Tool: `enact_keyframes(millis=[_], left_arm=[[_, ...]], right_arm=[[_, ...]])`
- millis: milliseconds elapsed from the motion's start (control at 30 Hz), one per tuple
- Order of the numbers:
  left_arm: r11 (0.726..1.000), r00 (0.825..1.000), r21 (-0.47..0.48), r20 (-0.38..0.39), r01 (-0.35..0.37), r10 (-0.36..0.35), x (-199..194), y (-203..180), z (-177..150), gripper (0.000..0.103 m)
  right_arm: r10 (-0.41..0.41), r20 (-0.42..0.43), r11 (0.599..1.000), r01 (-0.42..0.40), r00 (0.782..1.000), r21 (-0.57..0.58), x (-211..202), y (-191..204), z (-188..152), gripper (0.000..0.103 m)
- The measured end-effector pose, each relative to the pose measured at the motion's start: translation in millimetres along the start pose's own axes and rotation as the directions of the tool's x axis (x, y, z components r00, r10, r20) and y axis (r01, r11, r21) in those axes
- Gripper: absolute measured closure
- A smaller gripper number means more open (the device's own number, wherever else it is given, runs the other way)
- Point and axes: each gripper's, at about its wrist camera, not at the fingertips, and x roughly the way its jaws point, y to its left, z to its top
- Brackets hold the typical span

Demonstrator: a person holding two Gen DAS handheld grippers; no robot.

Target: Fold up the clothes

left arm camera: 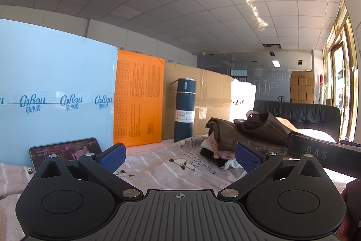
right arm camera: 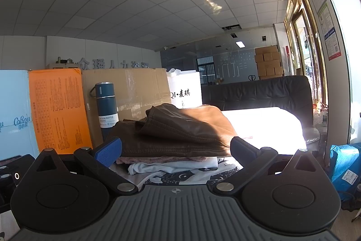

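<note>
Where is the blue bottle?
The bottle stands upright on the sheet, against the cardboard box, left of the clothes pile.

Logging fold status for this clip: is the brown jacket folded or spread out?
Folded. The brown jacket lies doubled in layers on top of a small pile of clothes, its edges stacked.

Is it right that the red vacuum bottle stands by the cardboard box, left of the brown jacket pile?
Not quite: the vacuum bottle is dark blue, not red, as the right wrist view shows. It does stand by the cardboard box, left of the brown jacket pile.
</note>
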Motion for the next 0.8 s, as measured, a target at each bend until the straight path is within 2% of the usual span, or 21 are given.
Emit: enact_keyframes(millis=[800], left_arm=[[1.000, 1.000, 0.000, -0.005, -0.001, 0.001, -0.7, -0.1, 0.4, 0.000]], right_arm=[[-0.001, -0.003, 1.000, 0.001, 1.000, 0.004, -1.1, -1.3, -0.7, 0.000]])
